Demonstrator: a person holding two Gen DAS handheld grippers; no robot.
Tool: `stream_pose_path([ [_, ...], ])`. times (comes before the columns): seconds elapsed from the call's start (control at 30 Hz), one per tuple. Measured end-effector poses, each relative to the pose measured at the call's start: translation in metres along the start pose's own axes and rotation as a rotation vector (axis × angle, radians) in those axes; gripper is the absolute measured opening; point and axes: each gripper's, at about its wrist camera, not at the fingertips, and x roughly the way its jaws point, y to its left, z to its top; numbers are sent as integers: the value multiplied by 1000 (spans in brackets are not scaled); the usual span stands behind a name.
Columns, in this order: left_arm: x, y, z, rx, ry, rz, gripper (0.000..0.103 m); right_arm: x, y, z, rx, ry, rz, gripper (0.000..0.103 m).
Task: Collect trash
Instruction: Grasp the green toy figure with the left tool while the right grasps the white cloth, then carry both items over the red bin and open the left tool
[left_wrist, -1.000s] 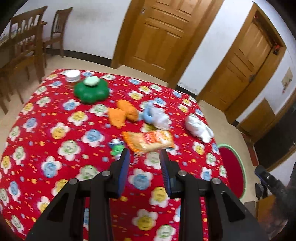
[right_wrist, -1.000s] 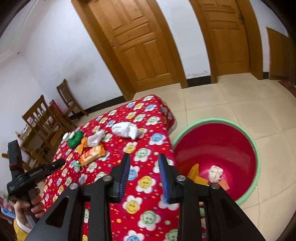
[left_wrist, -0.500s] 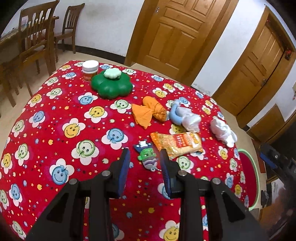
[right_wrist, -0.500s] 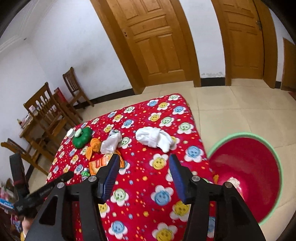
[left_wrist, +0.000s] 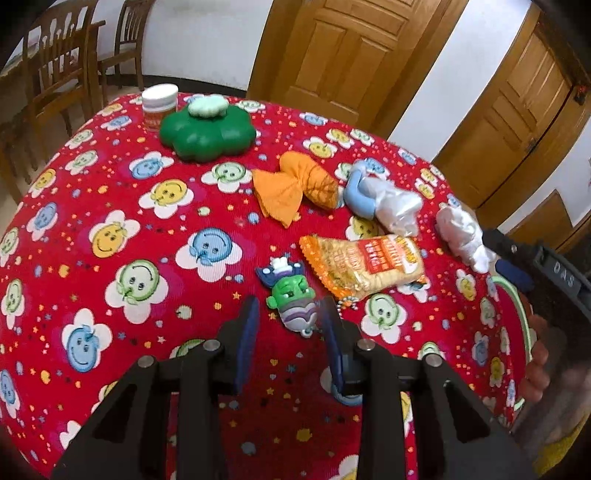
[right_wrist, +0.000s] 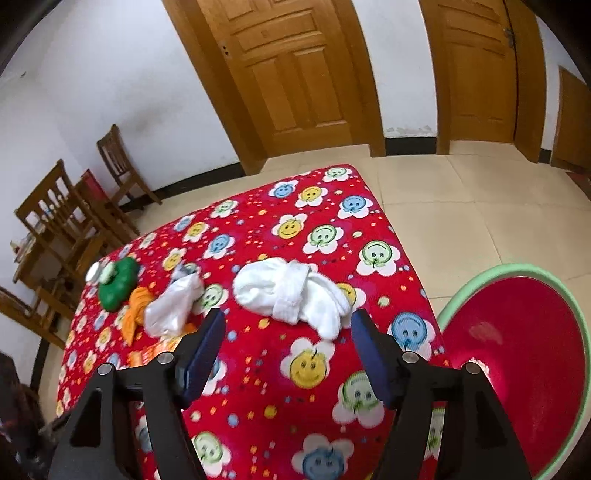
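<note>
On the red flower-print tablecloth (left_wrist: 110, 192) lie an orange snack bag (left_wrist: 364, 266), an orange crumpled wrapper (left_wrist: 291, 186), a white-and-blue crumpled bag (left_wrist: 388, 201), a white cloth wad (right_wrist: 291, 291) and a small green-and-purple toy figure (left_wrist: 293, 295). My left gripper (left_wrist: 290, 317) is open and empty, low over the cloth, with the toy figure between its fingertips. My right gripper (right_wrist: 288, 332) is wide open and empty, just in front of the white wad. A red basin with a green rim (right_wrist: 517, 354) stands on the floor to the right.
A green flower-shaped box (left_wrist: 208, 131) and a white-lidded jar (left_wrist: 159, 105) stand at the table's far side. Wooden chairs (right_wrist: 55, 221) stand at the left by the wall. Two wooden doors (right_wrist: 291, 70) are behind. The table edge drops off beside the basin.
My left gripper has come lower and closer to the toy figure. My right gripper has swung from the basin toward the white wad and opened wider.
</note>
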Motion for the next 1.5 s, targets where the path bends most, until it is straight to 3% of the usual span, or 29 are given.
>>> stream_pose_path([
  [0.4,3,-11,-1,78,-52,58,33,42,8,4,-36,15,6,75],
  [0.57,2,-11,-2,84,-61,60,28,46,6,2,-23,16,17,49],
  [0.83,-7,-4,-2,38,-61,7,28,39,6,-1,-27,23,41,28],
  [1.5,-72,-26,-5,54,-164,-72,28,-54,0,-27,-32,-63,119,25],
])
